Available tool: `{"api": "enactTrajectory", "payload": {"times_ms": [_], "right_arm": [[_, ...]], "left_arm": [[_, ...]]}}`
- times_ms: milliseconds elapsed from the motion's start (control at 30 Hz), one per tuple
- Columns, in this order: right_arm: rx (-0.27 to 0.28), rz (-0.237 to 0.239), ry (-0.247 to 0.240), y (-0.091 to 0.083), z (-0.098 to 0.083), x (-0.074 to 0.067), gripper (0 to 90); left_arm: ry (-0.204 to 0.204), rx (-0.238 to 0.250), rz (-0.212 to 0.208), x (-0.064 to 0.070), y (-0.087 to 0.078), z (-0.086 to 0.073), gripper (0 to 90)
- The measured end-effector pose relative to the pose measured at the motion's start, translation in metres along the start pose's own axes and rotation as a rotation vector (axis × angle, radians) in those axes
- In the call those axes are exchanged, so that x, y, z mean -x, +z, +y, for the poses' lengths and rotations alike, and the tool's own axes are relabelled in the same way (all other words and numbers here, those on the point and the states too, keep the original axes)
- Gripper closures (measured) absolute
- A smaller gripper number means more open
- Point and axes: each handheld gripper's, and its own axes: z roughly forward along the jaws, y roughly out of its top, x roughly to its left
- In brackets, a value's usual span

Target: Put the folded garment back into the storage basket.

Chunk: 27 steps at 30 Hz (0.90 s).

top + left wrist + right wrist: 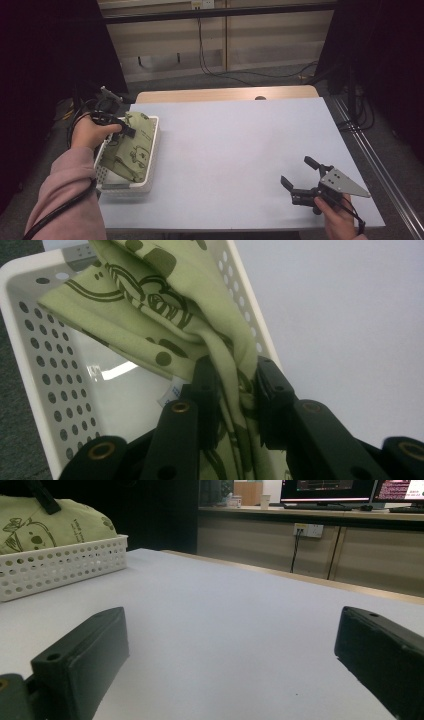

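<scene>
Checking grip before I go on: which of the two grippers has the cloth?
The left gripper, at the white basket: its jaws are shut on a bunched fold of the green patterned cloth. The right gripper sits open over bare table, holding nothing.

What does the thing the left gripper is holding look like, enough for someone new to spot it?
Start at the pale table and go to its left edge, where a white perforated basket sits. Draped over the basket is a light green cloth printed with dark cartoon outlines and dots, pinched by the left gripper. It is the only soft, patterned thing on the table.
</scene>
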Motion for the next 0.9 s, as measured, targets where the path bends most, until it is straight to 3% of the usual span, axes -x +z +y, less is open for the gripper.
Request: {"api": "enactTrajectory", "payload": {"times_ms": [400,500,533,700,833,900], "right_arm": [[0.000,-0.001,0.000,0.000,0.000,0.000,0.5],[-0.001,-0.001,-0.002,0.000,0.000,0.000,0.5],[-0.002,-0.002,0.000,0.000,0.000,0.000,0.5],[-0.002,-0.002,-0.002,0.000,0.000,0.000,0.5],[-0.002,-0.001,-0.001,0.000,0.000,0.000,0.5],[0.000,0.000,-0.004,0.000,0.000,0.000,0.5]], "left_arm": [[-0.017,0.003,-0.012,0.001,0.007,-0.002,74.2],[-0.004,0.006,-0.011,0.000,0.008,-0.003,74.1],[-0.020,0.007,-0.013,0.001,0.009,-0.003,74.1],[0.006,-0.001,-0.005,-0.001,0.011,-0.004,74.1],[-0.014,0.002,-0.014,0.000,0.014,-0.005,74.0],[-0.004,0.001,-0.005,0.000,0.015,-0.006,74.0]]}}
